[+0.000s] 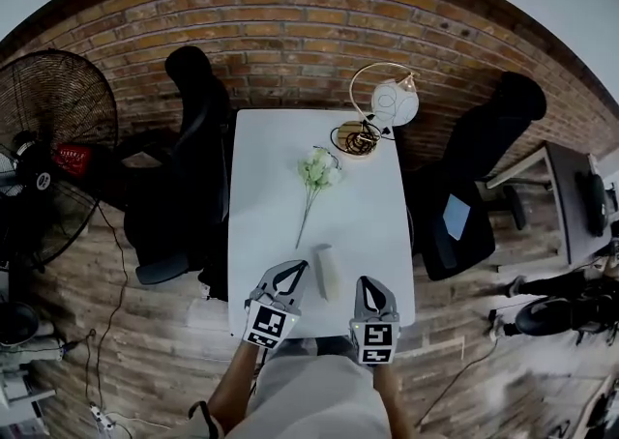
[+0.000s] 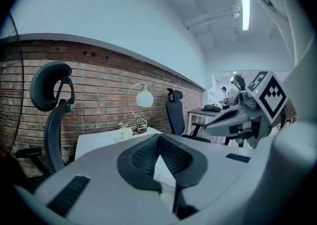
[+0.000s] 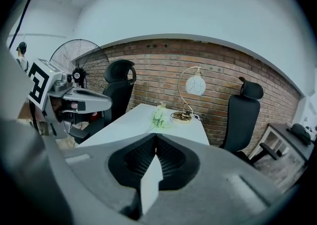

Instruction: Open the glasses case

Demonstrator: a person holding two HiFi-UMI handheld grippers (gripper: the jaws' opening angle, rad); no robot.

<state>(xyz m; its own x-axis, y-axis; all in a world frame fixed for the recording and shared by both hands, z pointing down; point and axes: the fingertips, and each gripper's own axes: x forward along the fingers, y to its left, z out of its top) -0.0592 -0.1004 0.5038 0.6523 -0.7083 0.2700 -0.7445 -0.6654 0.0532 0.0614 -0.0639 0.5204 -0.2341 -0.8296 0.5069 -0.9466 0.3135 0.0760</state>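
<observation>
The glasses case is a pale oblong lying lengthwise near the front edge of the white table. My left gripper hangs just left of the case and my right gripper just right of it; neither touches it. Both are shut with nothing between the jaws. In the left gripper view the left gripper shows its tips met, with the right gripper beside it. The right gripper view shows the right gripper closed too, and the left gripper at its left. The case is hidden in both gripper views.
A bunch of white flowers lies mid-table and a globe lamp stands at the far end. Black office chairs flank the table. A standing fan is at the left, against the brick wall.
</observation>
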